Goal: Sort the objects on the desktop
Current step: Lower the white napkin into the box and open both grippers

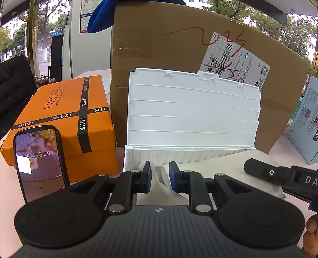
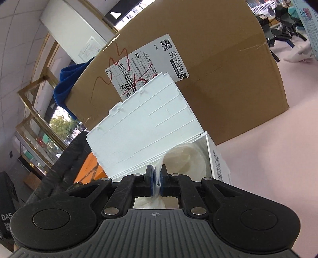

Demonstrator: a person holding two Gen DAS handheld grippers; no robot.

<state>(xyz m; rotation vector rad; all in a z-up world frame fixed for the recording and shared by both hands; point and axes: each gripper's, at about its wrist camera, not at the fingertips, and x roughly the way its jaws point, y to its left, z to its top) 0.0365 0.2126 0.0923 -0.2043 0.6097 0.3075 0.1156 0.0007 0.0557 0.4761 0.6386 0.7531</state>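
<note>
A white plastic storage box [image 1: 127, 156] stands open, its ribbed lid [image 1: 192, 111] leaning back against a large cardboard box [image 1: 169, 49]. A thin translucent plastic bag [image 2: 184, 158] lies in the white box. My right gripper [image 2: 157, 178] is shut on a fold of that bag at the box's near edge. My left gripper [image 1: 160, 174] hovers at the box's front rim with its jaws apart, and a strip of the bag [image 1: 159, 170] runs loosely between its blue pads. A black finger [image 1: 258, 170] of the right gripper shows at the right.
An orange MIUZI box [image 1: 65, 111] sits left of the white box, with a lit phone [image 1: 38, 160] propped in front of it. A blue cloth [image 1: 101, 15] hangs off the cardboard box. A light blue carton [image 1: 306, 123] stands at the right. The table [image 2: 278, 158] is pale pink.
</note>
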